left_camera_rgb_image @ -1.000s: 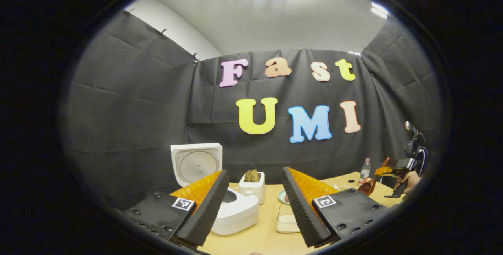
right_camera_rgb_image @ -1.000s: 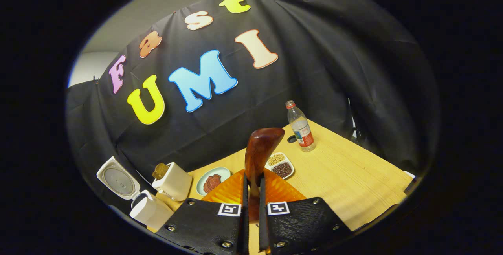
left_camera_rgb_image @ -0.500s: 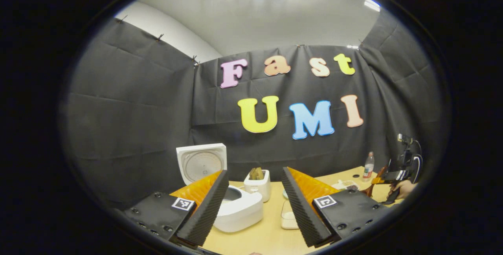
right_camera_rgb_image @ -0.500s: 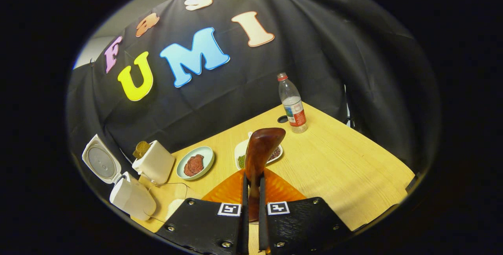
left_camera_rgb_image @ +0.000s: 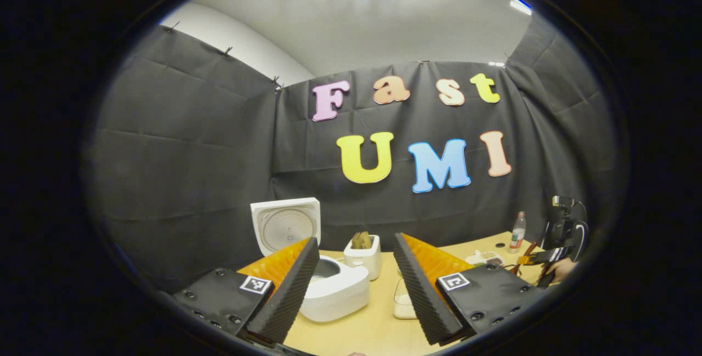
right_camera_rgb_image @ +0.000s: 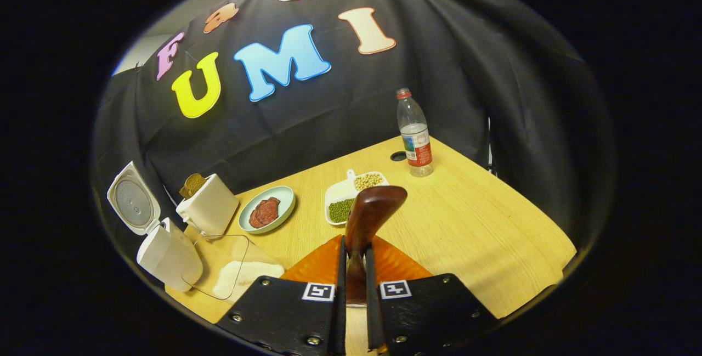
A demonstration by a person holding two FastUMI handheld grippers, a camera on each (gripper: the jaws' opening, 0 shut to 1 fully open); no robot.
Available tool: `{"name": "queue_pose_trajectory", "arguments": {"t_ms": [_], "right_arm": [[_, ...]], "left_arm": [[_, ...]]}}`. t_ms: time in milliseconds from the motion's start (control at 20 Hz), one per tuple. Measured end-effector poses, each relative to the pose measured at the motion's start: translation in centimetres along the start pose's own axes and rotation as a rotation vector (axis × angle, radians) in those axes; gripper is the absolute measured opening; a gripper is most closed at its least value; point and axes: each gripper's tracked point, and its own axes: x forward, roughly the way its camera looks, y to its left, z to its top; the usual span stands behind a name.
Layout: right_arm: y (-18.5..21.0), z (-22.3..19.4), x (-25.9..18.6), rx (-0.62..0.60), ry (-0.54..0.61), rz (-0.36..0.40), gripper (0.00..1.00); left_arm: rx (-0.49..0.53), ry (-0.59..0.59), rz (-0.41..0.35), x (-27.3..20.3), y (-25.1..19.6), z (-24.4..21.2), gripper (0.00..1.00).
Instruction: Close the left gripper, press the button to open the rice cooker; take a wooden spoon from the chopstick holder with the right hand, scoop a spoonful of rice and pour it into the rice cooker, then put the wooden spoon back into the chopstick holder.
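The spoon (right_camera_rgb_image: 367, 219) stands clamped between the two fingers of the right gripper (right_camera_rgb_image: 355, 268), its handle pinched in the narrow slot and its bowl rising clear above the fingertips (tilted a little to the right in the right gripper view). The bowl hangs over the table (right_camera_rgb_image: 482, 235), just in front of the divided dish (right_camera_rgb_image: 345, 197), which holds green beans in one compartment and pale ones in another.

Left of that dish lies one plate (right_camera_rgb_image: 267, 216) with a reddish piece of food on it. Left of the plate stands one white holder (right_camera_rgb_image: 208, 210) with something brown sticking out of its top; what exactly I cannot tell. Left of the holder is the one cooker (right_camera_rgb_image: 164, 254), its lid (right_camera_rgb_image: 129, 205) tipped up and open. In front of the holder sits one clear box (right_camera_rgb_image: 230, 268) with white rice in it. Behind the divided dish stands one bottle (right_camera_rgb_image: 415, 136), upright.

The left gripper (left_camera_rgb_image: 354, 284) has its jaws wide apart and holds nothing; in its view the cooker (left_camera_rgb_image: 334, 290) shows between and behind the fingers, with the box (left_camera_rgb_image: 403, 304) beside it. Far to the right of the cooker there, the right gripper (left_camera_rgb_image: 540, 260) and a hand (left_camera_rgb_image: 559, 271) appear.
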Motion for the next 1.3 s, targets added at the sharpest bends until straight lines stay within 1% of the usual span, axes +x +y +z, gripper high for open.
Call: {"name": "queue_pose_trajectory", "arguments": {"t_ms": [100, 150, 200, 250, 300, 350, 400, 450, 650, 700, 750, 850, 950, 1000, 1050, 1100, 1150, 1250, 1300], "right_arm": [[-1.0, 0.1, -0.4, -0.034, -0.003, -0.016, 0.2], [-1.3, 0.2, -0.7, -0.044, -0.002, -0.016, 0.32], [-1.7, 0.3, -1.1, -0.055, -0.006, -0.018, 0.41], [-2.2, 0.5, -1.5, -0.069, -0.013, -0.025, 0.58], [-2.7, 0.8, -2.0, -0.085, -0.022, -0.036, 0.64], [-3.1, 1.1, -2.6, -0.098, -0.035, -0.043, 0.77], [-3.4, 1.8, -3.4, -0.112, -0.052, -0.049, 0.86], [-3.8, 2.4, -4.0, -0.126, -0.073, -0.054, 0.97], [-3.4, 5.9, -7.6, -0.202, -0.164, -0.039, 0.97], [-3.1, 6.9, -8.6, -0.228, -0.187, -0.031, 0.97], [-2.8, 7.9, -9.6, -0.248, -0.212, -0.023, 0.98], [-1.5, 9.3, -11.1, -0.277, -0.251, -0.006, 0.98], [-0.4, 10.4, -13.2, -0.293, -0.288, -0.002, 0.98], [0.4, 10.8, -14.3, -0.293, -0.303, 0.002, 0.98], [1.3, 10.8, -16.0, -0.293, -0.316, 0.013, 0.98], [2.4, 11.0, -17.1, -0.294, -0.328, 0.023, 0.98], [3.5, 11.1, -18.1, -0.303, -0.347, 0.027, 0.98], [5.0, 11.8, -20.1, -0.325, -0.392, 0.006, 0.98], [6.1, 12.1, -21.0, -0.331, -0.416, 0.005, 0.98]], "left_arm": [[-0.009, -0.003, -0.014, 0.4, -0.8, 0.0, 0.95], [-0.013, -0.004, -0.021, 0.5, -1.2, 0.0, 0.9], [-0.017, -0.007, -0.028, 0.7, -1.7, 0.0, 0.95], [-0.02, -0.008, -0.036, 0.7, -2.1, 0.0, 0.9], [-0.023, -0.01, -0.044, 1.0, -2.6, 0.1, 0.9], [-0.025, -0.012, -0.05, 1.2, -3.0, 0.2, 0.9], [-0.026, -0.015, -0.057, 1.2, -3.4, 0.2, 0.9], [-0.028, -0.018, -0.061, 1.4, -3.8, 0.2, 0.95], [-0.032, -0.025, -0.074, 1.9, -5.1, 0.4, 0.95], [-0.03, -0.026, -0.075, 2.2, -5.4, 0.4, 0.99], [-0.025, -0.026, -0.073, 2.3, -5.5, 0.4, 0.95], [-0.01, -0.026, -0.065, 2.5, -5.5, 0.2, 0.9], [-0.012, -0.023, -0.069, 2.5, -5.4, 0.0, 0.9], [-0.021, -0.022, -0.078, 2.4, -5.5, -0.1, 0.95], [-0.026, -0.022, -0.085, 2.4, -5.4, -0.1, 0.95], [-0.03, -0.024, -0.092, 2.3, -5.1, -0.2, 0.9], [-0.034, -0.025, -0.1, 2.3, -4.9, -0.2, 0.9], [-0.039, -0.034, -0.116, 2.1, -4.0, -0.1, 0.99], [-0.042, -0.038, -0.119, 2.1, -3.4, 0.0, 0.99]]}}
